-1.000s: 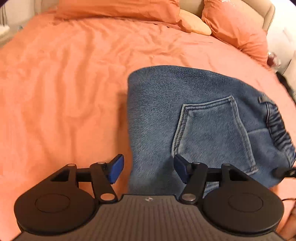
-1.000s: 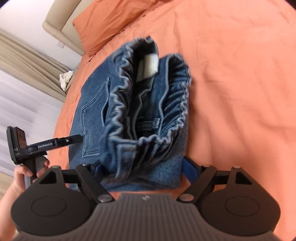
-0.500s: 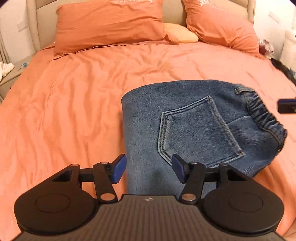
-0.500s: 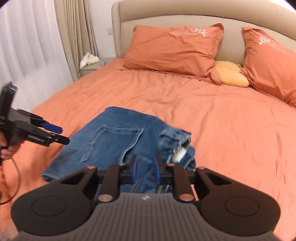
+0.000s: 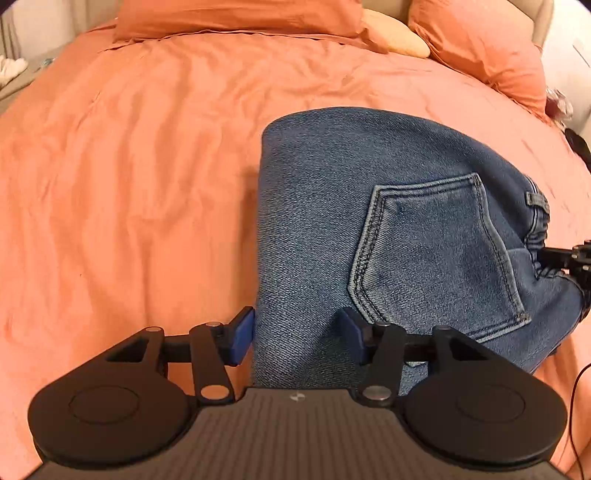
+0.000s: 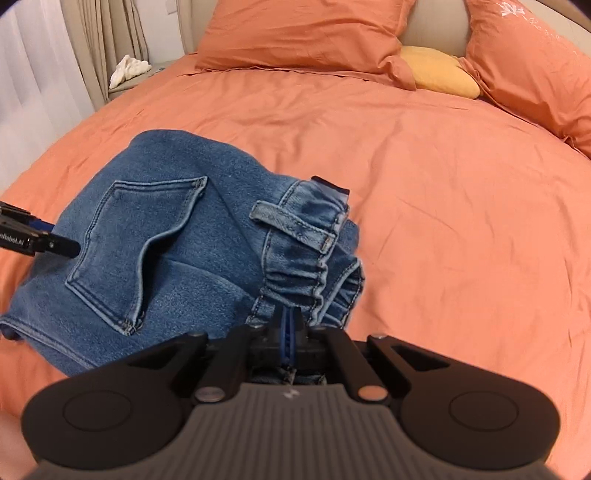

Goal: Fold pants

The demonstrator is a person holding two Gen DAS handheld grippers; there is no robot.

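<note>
Pants (image 5: 369,229) lie on the bed (image 5: 129,166), ahead of and running between the left gripper (image 5: 297,334) jaws — waistband (image 6: 314,258) end sits just ahead of the right gripper (image 6: 288,328) jaws, pocket (image 6: 136,243) to their left, pillows (image 6: 303,33) far behind.

1 pants (image 6: 177,236), 2 grippers (image 5: 295,334) (image 6: 288,325), approx. 3 pillows (image 6: 299,35)

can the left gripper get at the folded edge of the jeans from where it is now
Probably yes. The left gripper is open, its blue pads straddling the near corner of the jeans, with nothing between them but denim and the orange bedsheet. The right gripper is shut on the waistband, well clear at the far side.
</note>
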